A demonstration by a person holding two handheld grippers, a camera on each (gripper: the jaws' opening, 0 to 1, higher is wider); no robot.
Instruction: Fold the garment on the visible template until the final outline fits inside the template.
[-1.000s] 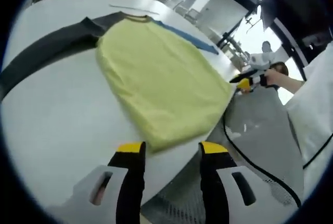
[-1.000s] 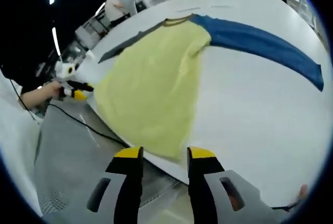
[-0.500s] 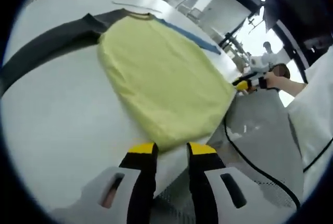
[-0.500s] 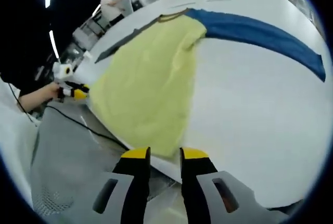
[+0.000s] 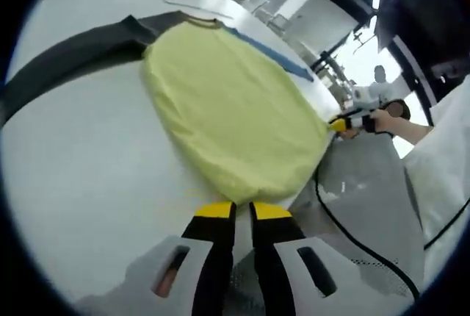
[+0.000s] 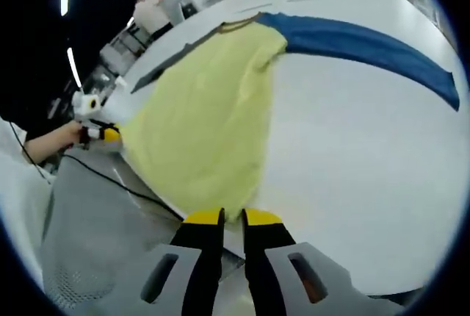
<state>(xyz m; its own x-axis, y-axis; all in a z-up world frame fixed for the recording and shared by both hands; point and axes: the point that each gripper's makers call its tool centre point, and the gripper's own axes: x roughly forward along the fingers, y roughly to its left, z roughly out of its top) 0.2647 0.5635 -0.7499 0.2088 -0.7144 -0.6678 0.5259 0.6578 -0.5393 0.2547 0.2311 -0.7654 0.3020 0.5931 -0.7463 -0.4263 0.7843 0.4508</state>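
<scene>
A big white table (image 5: 81, 154) is here. Beside it is a grey floor (image 5: 360, 184) with a black cable (image 5: 345, 224) on it. A person (image 6: 150, 13) stands far back.

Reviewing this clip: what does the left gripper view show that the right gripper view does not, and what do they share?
The left gripper view gives the dark grey sleeve stretched full length across the white table, with the blue sleeve a thin strip behind the shirt. The right gripper view gives the blue sleeve spread wide, the grey one reduced to a sliver. Both share the yellow shirt body lying flat, with the left gripper and right gripper each closed on a corner of its near hem at the table edge, and the grey floor mat with a black cable.
</scene>
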